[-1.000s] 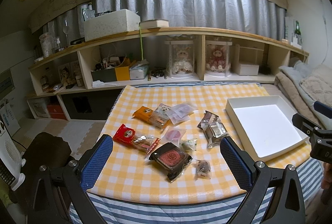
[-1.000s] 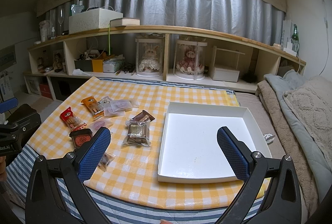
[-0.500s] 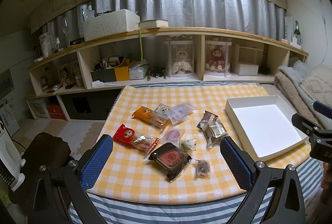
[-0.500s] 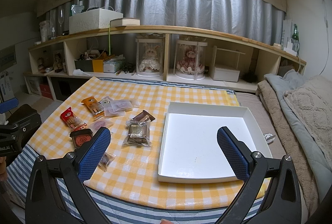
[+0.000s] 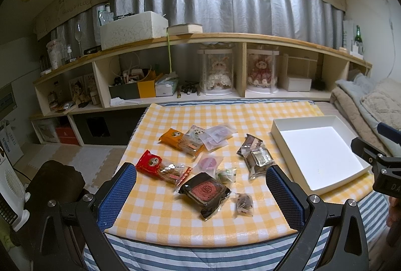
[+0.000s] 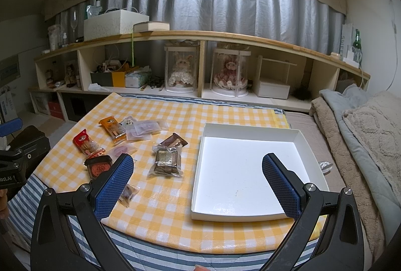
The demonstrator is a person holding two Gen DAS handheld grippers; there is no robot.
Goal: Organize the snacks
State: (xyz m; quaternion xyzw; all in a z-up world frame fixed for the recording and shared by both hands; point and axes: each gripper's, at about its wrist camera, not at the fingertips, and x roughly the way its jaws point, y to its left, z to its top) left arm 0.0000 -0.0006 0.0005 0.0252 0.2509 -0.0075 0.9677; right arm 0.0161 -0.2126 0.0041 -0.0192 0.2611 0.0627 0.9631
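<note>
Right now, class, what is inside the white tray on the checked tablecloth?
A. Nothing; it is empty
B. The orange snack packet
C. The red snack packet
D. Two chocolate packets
A. The white tray shows only its bare floor, while the red packet, the orange packet and the chocolate packets all lie on the tablecloth to its left.
</note>
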